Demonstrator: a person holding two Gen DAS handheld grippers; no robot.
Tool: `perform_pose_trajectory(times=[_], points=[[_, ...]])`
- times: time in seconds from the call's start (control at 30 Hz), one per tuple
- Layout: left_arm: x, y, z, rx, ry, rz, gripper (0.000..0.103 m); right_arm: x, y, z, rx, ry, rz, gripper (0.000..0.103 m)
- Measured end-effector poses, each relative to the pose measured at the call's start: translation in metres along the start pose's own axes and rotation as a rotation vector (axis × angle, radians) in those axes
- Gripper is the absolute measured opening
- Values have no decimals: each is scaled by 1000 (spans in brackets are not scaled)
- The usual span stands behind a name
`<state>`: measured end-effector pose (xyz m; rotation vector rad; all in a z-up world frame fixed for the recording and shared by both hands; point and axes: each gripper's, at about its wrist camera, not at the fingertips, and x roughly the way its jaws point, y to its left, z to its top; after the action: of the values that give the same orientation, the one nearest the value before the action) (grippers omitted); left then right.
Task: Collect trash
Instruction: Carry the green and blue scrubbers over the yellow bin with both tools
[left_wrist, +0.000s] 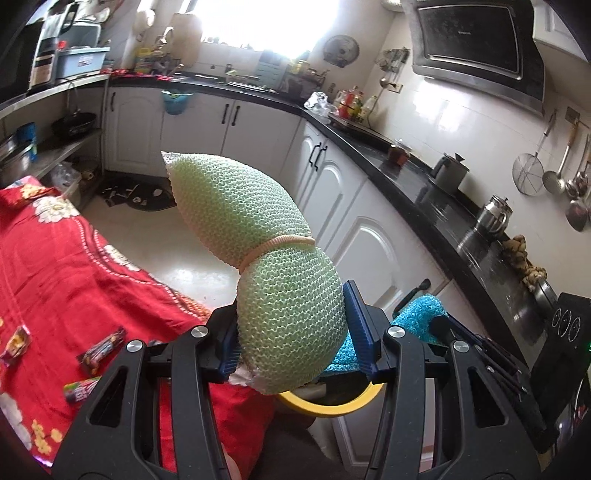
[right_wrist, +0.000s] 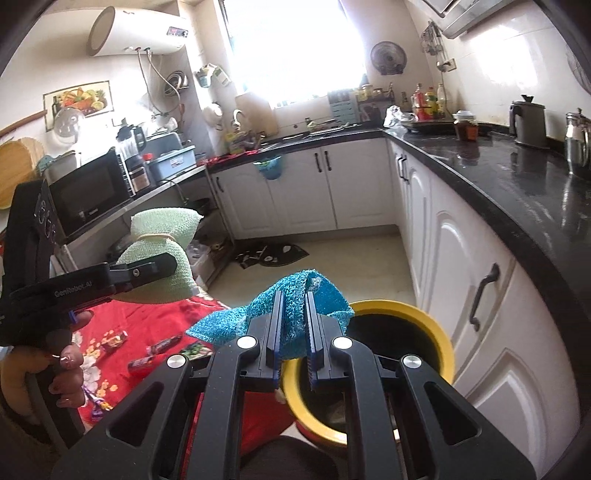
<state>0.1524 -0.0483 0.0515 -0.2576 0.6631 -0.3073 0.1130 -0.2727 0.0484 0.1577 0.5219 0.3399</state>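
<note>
Holding a green sponge (left_wrist: 280, 295) clenched in the left gripper (left_wrist: 291, 332), and a limp blue cloth (right_wrist: 295, 314) pinched in the right gripper's (right_wrist: 293, 354) jaws. I judge both light, soft and squashy, best gripped mid-body. Bin (right_wrist: 439, 339) sits just below.

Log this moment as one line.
left hand-held gripper: holds green sponge | right hand-held gripper: holds blue cloth | yellow bin: beneath cloth

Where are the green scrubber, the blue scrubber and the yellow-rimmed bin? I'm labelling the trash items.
green scrubber (left_wrist: 291, 325): left wrist view, its lower bulge between the pads.
blue scrubber (right_wrist: 295, 314): right wrist view, the fold pinched between the pads.
yellow-rimmed bin (right_wrist: 441, 339): right wrist view, its right rim.
</note>
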Motion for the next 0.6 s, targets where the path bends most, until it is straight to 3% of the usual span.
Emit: perform_pose_trajectory(times=[0.6], points=[[56,-43,-1,83,56,-69,41,5,-41,-11,9,18,-160,10]])
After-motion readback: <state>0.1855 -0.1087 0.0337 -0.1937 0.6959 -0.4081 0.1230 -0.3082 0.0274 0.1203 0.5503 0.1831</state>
